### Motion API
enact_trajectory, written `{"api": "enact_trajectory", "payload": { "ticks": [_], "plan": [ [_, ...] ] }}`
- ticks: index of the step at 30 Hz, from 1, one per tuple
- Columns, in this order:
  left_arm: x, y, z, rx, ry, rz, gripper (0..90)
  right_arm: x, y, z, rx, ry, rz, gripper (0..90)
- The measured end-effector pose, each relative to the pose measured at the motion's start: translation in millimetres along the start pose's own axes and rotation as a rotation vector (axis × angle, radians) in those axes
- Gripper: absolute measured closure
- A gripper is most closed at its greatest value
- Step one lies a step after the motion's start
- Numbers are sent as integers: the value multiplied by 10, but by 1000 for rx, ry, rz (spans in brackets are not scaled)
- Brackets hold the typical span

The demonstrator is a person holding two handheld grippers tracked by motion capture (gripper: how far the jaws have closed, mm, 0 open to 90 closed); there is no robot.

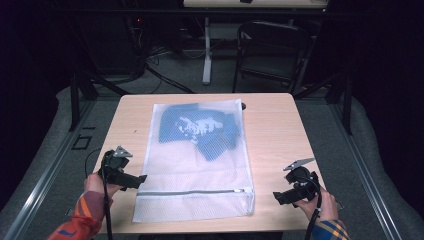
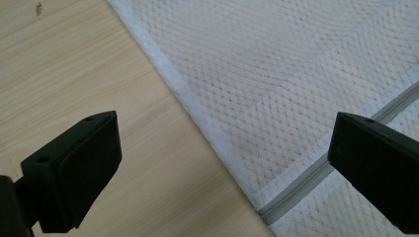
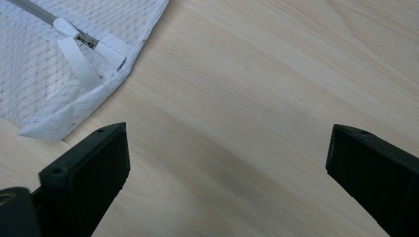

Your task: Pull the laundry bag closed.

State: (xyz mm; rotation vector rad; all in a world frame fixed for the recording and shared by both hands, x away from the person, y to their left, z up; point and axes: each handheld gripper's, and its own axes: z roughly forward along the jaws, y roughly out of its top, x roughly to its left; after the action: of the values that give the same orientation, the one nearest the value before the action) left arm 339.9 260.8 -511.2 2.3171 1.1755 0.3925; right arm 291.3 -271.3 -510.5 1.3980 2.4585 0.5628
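A white mesh laundry bag (image 1: 195, 160) lies flat on the wooden table (image 1: 280, 130), with a dark blue garment (image 1: 202, 130) showing through its far half. A grey zipper (image 1: 192, 191) runs across the bag near its front end. The zipper pull and white tab (image 3: 81, 42) sit at the bag's right corner. My left gripper (image 1: 142, 179) hovers at the bag's left edge by the zipper's end, jaws wide open, nothing between them; the bag's hem (image 2: 197, 118) and zipper (image 2: 301, 185) lie below it. My right gripper (image 1: 275, 196) is open over bare wood to the right of the bag's corner (image 3: 74, 113).
The table's front edge is close under both hands. Beyond the far edge stand a dark chair (image 1: 272, 50) and a white table leg (image 1: 206, 50) on a grey floor with cables. Bare wood lies on both sides of the bag.
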Motion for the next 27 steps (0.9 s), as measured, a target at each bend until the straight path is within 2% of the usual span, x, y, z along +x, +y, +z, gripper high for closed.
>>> {"api": "enact_trajectory", "payload": {
  "ticks": [9,13,16,18,23,27],
  "plan": [
    [-46,9,5,-7,-23,25,1,57,25,-4,-3,14,-14,29],
    [-76,32,7,-10,-21,48,1,95,38,-4,-3,27,-16,29],
    [-138,73,29,-13,-36,61,0,127,53,3,-4,55,-16,27],
    [-171,94,34,-14,-47,70,1,149,61,2,-15,48,-22,26],
    [-260,146,59,-11,-56,91,0,195,88,4,-13,71,-25,29],
    [-346,205,94,-15,-70,113,0,235,109,-15,-34,88,-35,39]
  ]
}}
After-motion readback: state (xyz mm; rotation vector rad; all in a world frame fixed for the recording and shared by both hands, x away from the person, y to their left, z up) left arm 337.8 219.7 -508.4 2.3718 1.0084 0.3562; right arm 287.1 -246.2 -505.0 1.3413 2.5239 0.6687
